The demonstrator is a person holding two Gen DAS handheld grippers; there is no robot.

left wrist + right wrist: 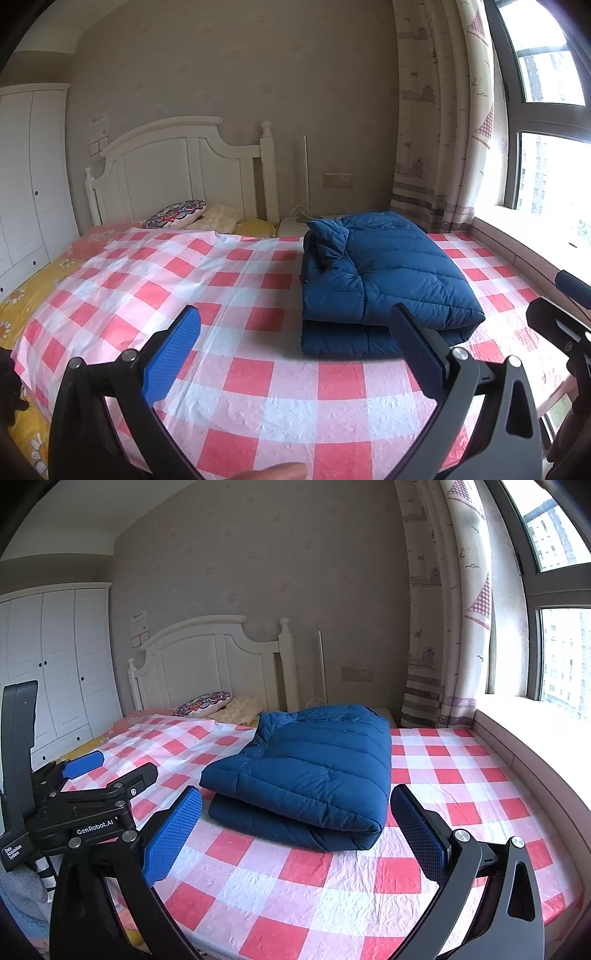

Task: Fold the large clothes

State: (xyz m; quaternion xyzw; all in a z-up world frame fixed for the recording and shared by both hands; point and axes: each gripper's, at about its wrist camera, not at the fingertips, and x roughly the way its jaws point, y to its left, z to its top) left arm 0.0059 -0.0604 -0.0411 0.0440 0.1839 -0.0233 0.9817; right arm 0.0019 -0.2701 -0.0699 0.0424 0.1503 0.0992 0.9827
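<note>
Dark blue quilted puffer jacket (306, 771) lies folded in a thick bundle on the red-and-white checked plastic sheet (295, 878) covering the bed, toward the window side, collar end facing the white wooden headboard (207, 664). My left gripper (295, 354) hangs above the sheet just short of the jacket, jaws wide apart, nothing btwn them. My right gripper (295, 834) same: jaws spread, empty, near the folded edge, not touching. Patterned cushion (203, 703) sits by headboard.
</note>
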